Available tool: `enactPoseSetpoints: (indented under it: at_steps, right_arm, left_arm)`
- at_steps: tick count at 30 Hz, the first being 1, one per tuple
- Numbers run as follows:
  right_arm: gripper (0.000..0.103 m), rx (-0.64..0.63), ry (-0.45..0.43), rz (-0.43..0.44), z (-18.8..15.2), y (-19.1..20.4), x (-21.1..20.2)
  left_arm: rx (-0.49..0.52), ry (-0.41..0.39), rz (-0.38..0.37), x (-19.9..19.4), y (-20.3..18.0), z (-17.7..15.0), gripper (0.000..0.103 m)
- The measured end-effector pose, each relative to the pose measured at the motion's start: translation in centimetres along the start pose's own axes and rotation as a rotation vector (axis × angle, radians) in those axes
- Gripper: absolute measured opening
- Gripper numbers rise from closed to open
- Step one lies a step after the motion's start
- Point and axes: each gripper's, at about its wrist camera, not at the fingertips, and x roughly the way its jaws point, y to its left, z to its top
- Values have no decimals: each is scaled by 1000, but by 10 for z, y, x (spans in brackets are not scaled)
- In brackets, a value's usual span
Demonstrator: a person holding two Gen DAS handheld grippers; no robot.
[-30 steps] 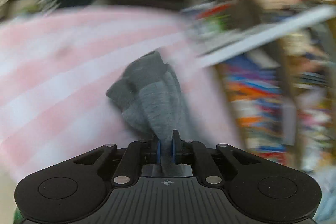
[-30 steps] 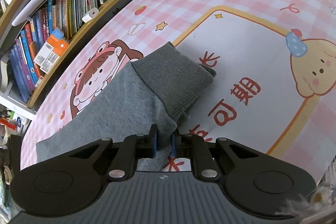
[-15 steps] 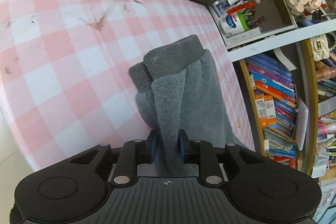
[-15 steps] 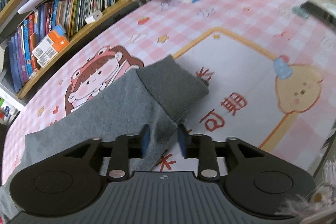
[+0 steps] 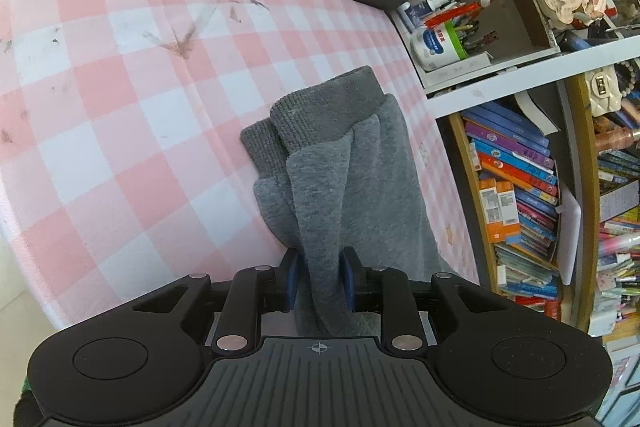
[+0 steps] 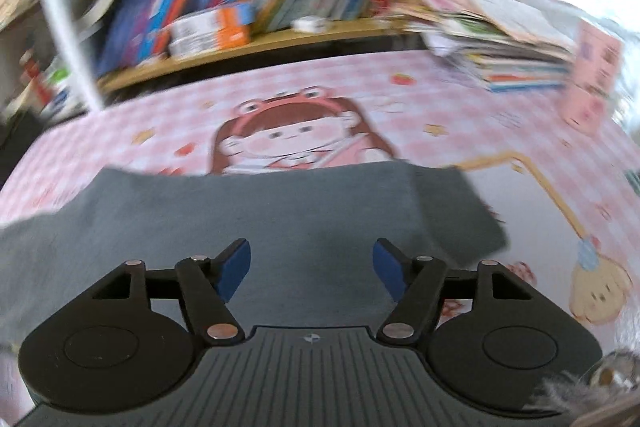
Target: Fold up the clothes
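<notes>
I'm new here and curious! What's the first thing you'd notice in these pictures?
The grey clothing jumps out first, lying on the pink checked tablecloth with a fold of it running between the fingers of the left tool. The right tool hangs wide open above the grey cloth, with a cartoon girl in a frog hat printed on the cloth just beyond. Crowded bookshelves fill the side.

left gripper (image 5: 319, 277) parted slightly, right gripper (image 6: 311, 267) spread wide
</notes>
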Motion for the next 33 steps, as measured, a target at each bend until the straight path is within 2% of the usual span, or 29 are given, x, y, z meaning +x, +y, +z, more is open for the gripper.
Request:
enactPoseSetpoints:
  at_steps: [5, 14, 18, 23, 27, 31, 33]
  right_arm:
    - [69, -101, 54, 40, -2, 29, 12]
    - [75, -374, 140, 168, -4, 103, 38]
    - [78, -482, 157, 258, -5, 147, 44]
    - [79, -653, 149, 299, -17, 199, 46]
    - [79, -763, 92, 366, -29, 235, 34]
    - [77, -882, 65, 364, -51, 254, 31]
    - [77, -883, 57, 362, -55, 253, 31]
  left_arm:
    - [9, 2, -8, 0, 1, 0, 24]
    - [-3, 10, -19, -1, 4, 1, 24]
    - [-14, 11, -27, -1, 6, 2, 24]
    - [-45, 6, -37, -2, 9, 1, 24]
    - [-67, 2, -40, -2, 10, 0, 25]
    - [-99, 4, -62, -2, 12, 1, 34]
    - [-129, 2, -70, -2, 13, 2, 36]
